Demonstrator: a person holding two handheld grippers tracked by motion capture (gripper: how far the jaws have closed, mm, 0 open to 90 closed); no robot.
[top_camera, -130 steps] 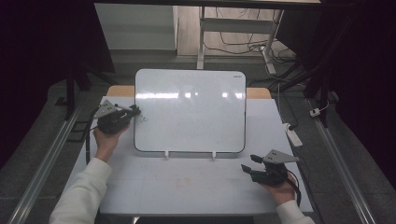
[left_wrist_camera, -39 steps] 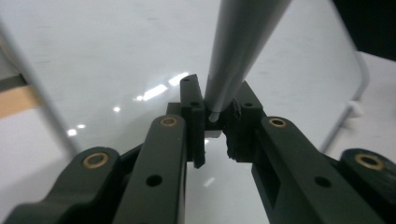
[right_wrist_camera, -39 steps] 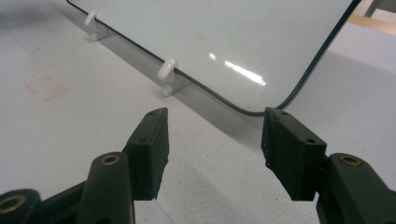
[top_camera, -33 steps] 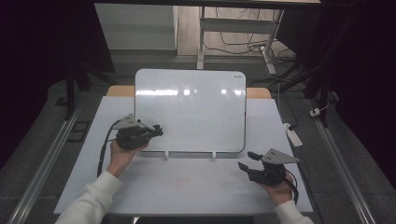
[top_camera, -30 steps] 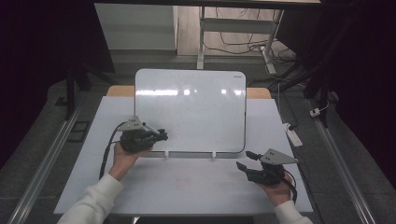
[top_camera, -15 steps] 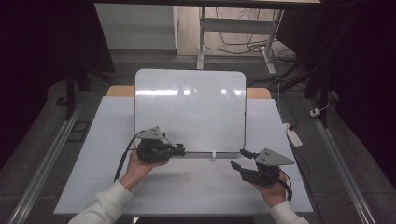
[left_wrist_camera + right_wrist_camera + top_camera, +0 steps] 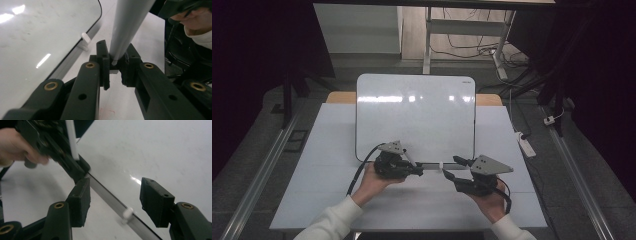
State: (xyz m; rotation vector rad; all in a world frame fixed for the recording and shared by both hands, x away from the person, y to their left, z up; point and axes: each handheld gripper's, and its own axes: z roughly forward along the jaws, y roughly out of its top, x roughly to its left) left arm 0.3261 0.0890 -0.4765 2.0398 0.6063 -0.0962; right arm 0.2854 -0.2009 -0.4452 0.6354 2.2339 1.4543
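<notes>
Left gripper (image 7: 414, 169) clenches a white marker (image 7: 127, 27) at the whiteboard's (image 7: 414, 112) bottom edge. Right gripper (image 7: 451, 167) hangs released just beside that edge, jaws straddling a small white clip (image 7: 126, 214). The board's corner logo is too small to read.

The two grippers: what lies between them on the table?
In the high view, a small white clip on the whiteboard edge lies between left gripper and right gripper.

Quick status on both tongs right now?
Left tongs: shut on a white marker.
Right tongs: open, holding nothing, near the whiteboard bottom edge.
</notes>
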